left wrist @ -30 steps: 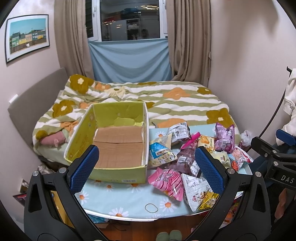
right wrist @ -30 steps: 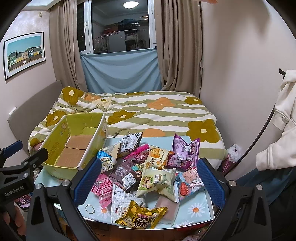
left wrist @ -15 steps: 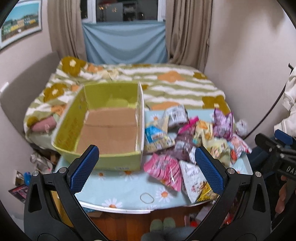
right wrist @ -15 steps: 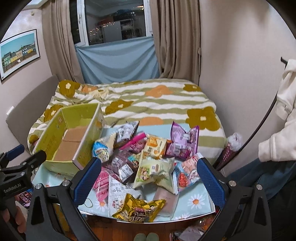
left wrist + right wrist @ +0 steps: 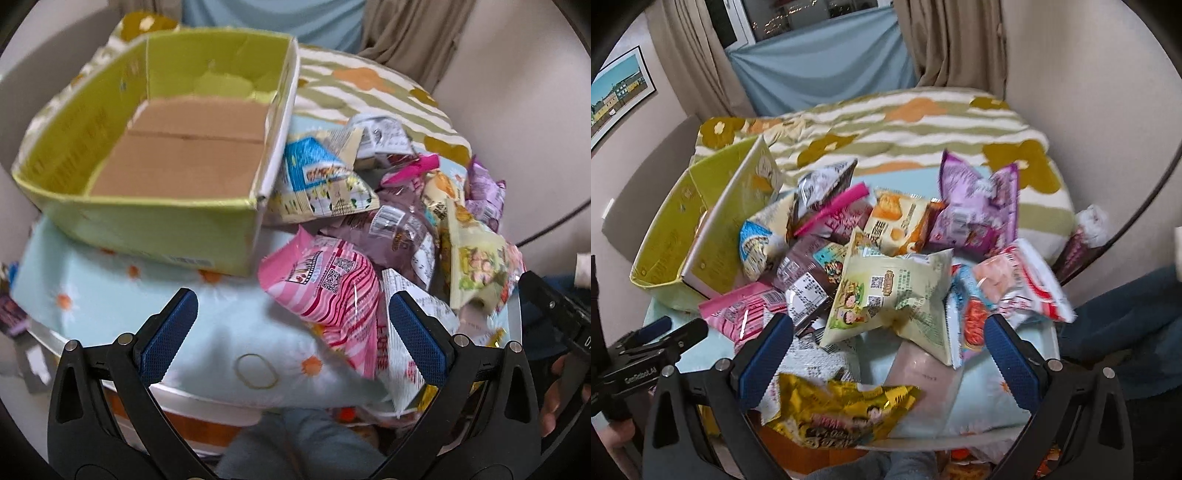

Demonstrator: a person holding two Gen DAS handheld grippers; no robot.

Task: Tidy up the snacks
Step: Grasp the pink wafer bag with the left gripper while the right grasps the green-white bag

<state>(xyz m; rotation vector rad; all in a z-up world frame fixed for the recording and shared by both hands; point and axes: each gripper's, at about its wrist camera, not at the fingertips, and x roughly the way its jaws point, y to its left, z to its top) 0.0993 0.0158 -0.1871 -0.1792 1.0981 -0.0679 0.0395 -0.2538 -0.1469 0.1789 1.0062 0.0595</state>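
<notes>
1. The green cardboard box [image 5: 155, 122] stands on the left of the table [image 5: 110, 295], with no snack inside.
2. The left gripper [image 5: 293, 325] is wide open and holds nothing; the pink striped packet [image 5: 332, 291] lies between its fingers.
3. The snack pile [image 5: 886, 258] lies just right of the box.
4. The right gripper [image 5: 888, 350] is wide open and grips nothing, above the gold packet [image 5: 842, 410].
</notes>
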